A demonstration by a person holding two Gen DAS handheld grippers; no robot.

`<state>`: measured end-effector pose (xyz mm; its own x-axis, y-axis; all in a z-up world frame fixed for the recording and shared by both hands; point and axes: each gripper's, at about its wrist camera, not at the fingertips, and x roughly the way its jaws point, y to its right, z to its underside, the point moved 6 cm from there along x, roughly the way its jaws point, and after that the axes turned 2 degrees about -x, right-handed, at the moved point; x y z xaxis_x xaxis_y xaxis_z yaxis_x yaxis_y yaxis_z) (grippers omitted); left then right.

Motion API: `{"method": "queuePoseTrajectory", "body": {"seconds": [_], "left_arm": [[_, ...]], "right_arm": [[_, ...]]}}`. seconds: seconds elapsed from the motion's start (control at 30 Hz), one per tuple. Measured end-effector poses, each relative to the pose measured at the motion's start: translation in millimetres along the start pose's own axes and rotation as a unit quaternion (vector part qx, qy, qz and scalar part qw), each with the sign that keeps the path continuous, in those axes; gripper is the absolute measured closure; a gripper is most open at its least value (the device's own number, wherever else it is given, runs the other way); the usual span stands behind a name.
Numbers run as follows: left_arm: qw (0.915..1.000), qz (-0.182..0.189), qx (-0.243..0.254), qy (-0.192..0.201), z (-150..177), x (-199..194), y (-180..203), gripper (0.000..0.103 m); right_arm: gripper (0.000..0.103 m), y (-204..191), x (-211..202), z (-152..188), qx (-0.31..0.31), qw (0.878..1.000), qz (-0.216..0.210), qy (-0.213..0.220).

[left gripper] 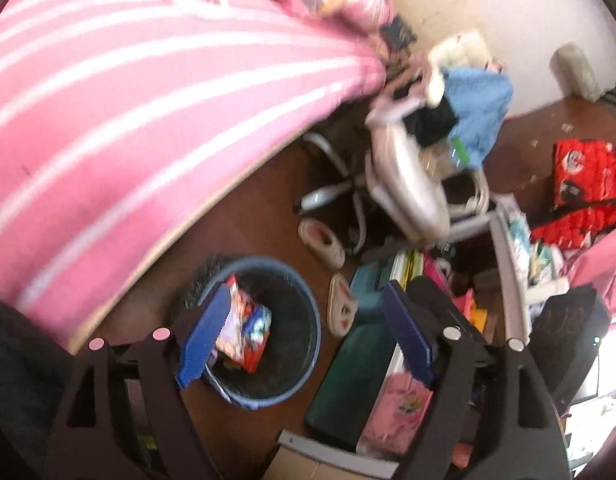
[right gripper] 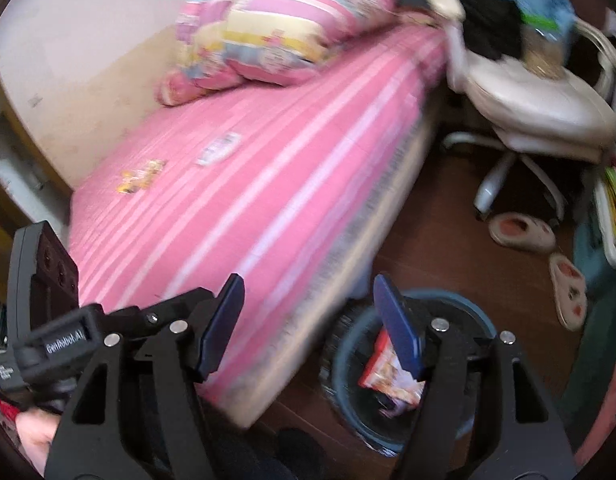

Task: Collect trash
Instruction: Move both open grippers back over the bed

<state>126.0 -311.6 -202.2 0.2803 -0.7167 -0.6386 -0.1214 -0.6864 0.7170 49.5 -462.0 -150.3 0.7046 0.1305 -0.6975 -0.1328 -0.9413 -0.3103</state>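
Note:
A round blue trash bin point(left gripper: 312, 344) stands on the brown floor beside the bed, with a colourful snack wrapper point(left gripper: 248, 332) inside. My left gripper point(left gripper: 308, 332) is open and empty above the bin. In the right wrist view the bin point(right gripper: 474, 308) and wrapper point(right gripper: 388, 376) sit at lower right. My right gripper point(right gripper: 308, 324) is open and empty, between the bed's edge and the bin. A yellow wrapper point(right gripper: 140, 176) and a white wrapper point(right gripper: 220, 148) lie on the pink striped bed point(right gripper: 248, 184). The other gripper's body point(right gripper: 64, 340) shows at lower left.
A white office chair point(right gripper: 536, 100) piled with clothes stands by the bed's end. Two slippers point(right gripper: 524, 232) lie on the floor. A patterned pillow point(right gripper: 260, 28) rests on the bed. A red bag point(left gripper: 588, 184) and a cluttered shelf point(left gripper: 516, 264) are at the right.

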Motion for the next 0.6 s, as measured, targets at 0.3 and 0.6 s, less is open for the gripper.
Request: {"method": "queuePoseTrajectory", "body": {"seconds": [0.3,0.6], "left_arm": [[0.9951,-0.001,-0.037,0.091,-86.5,-92.6,-48.6,0.016],[0.9878,-0.049,-0.067,0.132,-164.8,-122.8,-136.0,0.016]], "right_arm": [[0.035,-103.1,36.4,-61.7,-0.077,0.995,-0.066,0.019],[0.035,-173.0,120.8,-108.2,-0.134,0.987,-0.092,0.005]]}}
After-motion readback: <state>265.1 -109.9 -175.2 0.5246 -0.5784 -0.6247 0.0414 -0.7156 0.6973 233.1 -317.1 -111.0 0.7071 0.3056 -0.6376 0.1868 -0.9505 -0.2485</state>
